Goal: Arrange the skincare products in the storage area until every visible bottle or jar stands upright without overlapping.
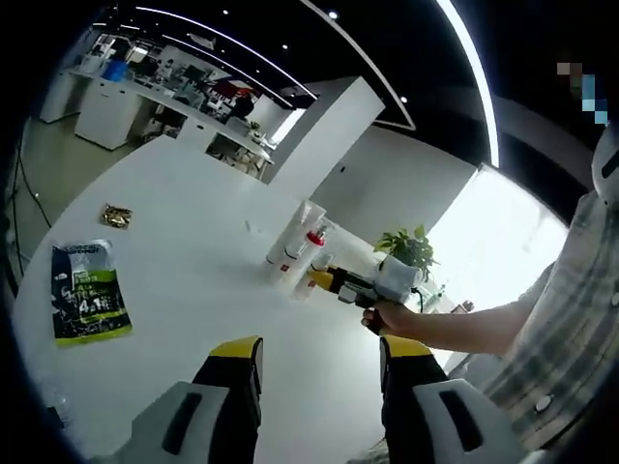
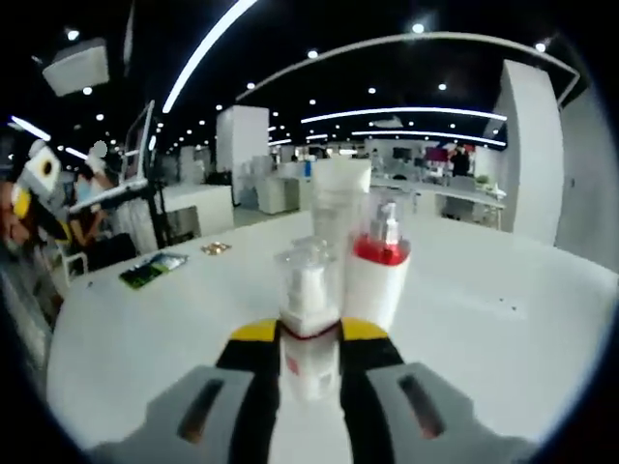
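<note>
Two tongs: right tongs [image 2: 309, 333] sit low centre in the right gripper view, their yellow-tipped jaws closed on a small clear-capped white pump bottle with a red band [image 2: 308, 319]; left tongs [image 1: 319, 372] sit bottom centre in the left gripper view, jaws wide apart with nothing between them.
Held bottle: upright, just in front of its neighbours at frame centre.
Neighbours: a white bottle with a red collar and clear pump top [image 2: 375, 271] stands just behind and right; a tall white tube-shaped container [image 2: 338, 208] stands behind both.
Worktop: round white worktop [image 2: 503, 319]; the cluster appears centre right in the left gripper view, with the right tongs [image 1: 324, 280] reaching in.
Risk: the three stand close, so swinging the held bottle sideways could knock the red-collared one over; a tilted release could topple it.
Writing: a dark green-labelled packet [image 1: 89, 292] lies at left of the left gripper view, large characters resembling "4·1"; the rest is too small. Bottle labels are unreadable.
Other: a small gold wrapper [image 1: 116, 216] lies upper left.
</note>
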A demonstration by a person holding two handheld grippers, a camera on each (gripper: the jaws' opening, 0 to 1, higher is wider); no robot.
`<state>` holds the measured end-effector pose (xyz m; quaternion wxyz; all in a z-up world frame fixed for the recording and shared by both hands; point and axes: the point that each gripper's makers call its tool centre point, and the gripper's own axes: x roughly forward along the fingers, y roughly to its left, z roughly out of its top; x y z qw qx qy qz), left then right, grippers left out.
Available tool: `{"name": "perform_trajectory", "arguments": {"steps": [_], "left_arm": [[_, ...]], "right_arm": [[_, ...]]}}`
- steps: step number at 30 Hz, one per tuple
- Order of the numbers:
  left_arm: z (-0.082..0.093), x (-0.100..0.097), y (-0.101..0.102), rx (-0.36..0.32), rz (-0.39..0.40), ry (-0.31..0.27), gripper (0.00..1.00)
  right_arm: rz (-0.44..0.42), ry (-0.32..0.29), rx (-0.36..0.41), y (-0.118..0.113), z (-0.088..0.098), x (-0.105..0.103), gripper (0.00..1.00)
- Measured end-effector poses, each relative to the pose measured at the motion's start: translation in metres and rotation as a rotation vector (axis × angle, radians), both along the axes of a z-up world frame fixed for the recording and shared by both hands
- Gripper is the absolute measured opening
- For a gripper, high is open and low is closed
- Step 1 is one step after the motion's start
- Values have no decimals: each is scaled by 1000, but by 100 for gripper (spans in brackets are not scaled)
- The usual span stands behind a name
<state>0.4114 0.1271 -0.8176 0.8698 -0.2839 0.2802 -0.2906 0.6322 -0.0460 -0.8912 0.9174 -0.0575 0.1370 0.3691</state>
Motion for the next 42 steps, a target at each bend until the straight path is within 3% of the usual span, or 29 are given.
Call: {"name": "perform_trajectory", "arguments": {"steps": [17,23,28,35,42], "left_arm": [[-4,-1,8,30,31,8,49],[-6,-1,6,35,25,11,49],[-6,1,6,23,26,12,49],[-5,1,7,25,25,6,49],[-7,-1,9,23,37,8,49]], "right_arm": [[37,-51,16,10,-5,8,20],[13,-23,61,4,-4,5,21],[26,-26,37,5,-6,4,21],[47,33,-39,6,-23,-1,26],[23,60,-68,-3,-29,3,21]]}}
